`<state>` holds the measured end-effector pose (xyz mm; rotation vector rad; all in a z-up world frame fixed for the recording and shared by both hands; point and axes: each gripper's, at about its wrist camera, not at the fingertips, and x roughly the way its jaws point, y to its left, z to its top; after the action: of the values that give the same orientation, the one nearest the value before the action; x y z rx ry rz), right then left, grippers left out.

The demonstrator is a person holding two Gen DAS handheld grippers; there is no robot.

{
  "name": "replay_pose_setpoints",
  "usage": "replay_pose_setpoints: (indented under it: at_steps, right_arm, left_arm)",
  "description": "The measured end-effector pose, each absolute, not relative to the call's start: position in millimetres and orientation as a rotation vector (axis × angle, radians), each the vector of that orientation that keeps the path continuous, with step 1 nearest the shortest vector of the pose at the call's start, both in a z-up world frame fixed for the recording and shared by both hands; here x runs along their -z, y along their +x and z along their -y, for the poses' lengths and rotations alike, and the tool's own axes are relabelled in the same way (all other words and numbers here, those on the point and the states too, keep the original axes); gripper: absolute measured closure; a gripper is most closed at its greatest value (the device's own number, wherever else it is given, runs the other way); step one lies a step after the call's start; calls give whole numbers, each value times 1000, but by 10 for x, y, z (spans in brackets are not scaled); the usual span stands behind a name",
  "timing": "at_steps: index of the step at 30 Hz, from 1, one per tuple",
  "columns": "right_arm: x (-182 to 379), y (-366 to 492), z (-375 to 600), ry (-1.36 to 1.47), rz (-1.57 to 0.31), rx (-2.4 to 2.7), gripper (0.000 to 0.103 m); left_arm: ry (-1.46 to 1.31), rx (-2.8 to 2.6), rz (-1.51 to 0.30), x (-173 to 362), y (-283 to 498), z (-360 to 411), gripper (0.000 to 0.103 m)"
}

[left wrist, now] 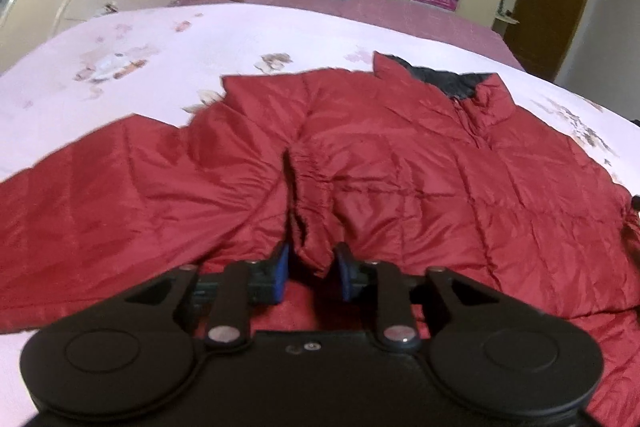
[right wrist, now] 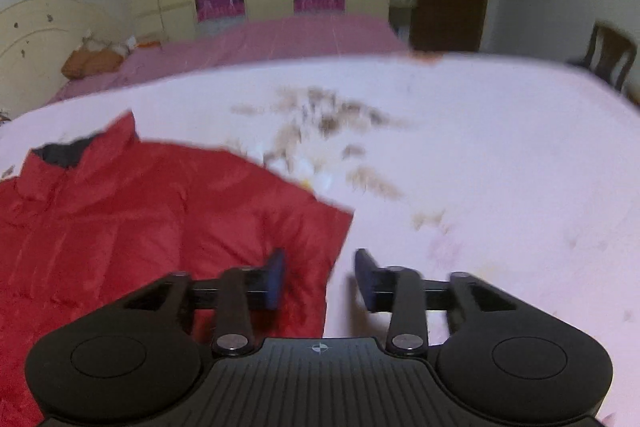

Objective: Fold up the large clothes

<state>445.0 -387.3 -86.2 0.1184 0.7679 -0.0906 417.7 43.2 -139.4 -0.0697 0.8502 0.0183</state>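
The red quilted jacket [left wrist: 400, 163] lies spread front-up on the bed [left wrist: 160, 39], collar and dark lining toward the far side, one sleeve stretched off to the left in the left wrist view. The pale floral bedcover under it is otherwise bare near the jacket.

The left gripper [left wrist: 310, 269] sits low over the jacket with a raised ridge of red fabric standing between its blue fingers [left wrist: 280, 267]. The fingers are a little apart, and the fold looks loose between them rather than pinched, though the pad on the right may just brush it (the blur makes this hard to settle). The right gripper [right wrist: 320, 275] hovers at the jacket's side edge, its fingers [right wrist: 276, 275] apart: one is over the red fabric, the other over the bare bedcover, with the hem edge running between them and nothing clamped.

The main risk, as I judge it, is a poor bite on either side. The shell looks slick and puffy, so a shallow grip on the ridge could slide off as soon as it is lifted, or catch only the top layer and leave the back panel behind, giving a lopsided fold. On the right, closing too low could take the bedcover along with the hem and drag it. If one hand lifts with a grip and the other without, the jacket would skew across the bed instead of folding cleanly.
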Motion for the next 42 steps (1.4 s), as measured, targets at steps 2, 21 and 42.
replay_pose_setpoints:
  at_steps: [2,21,42]
  right_arm:
    - [778,4419,3814,127,-742,55,62]
    - [1103,4878,3098,-16,-793,-93,62]
    - [983,4333,3013,-52,-783,-116,62]
  left_arm:
    - [-79,-39,-823,1317,4123,-458,72]
    - [-35,18,-838,1508,4464,-174,68]
    - [-13,-2,-872,1518,4506,-138,68]
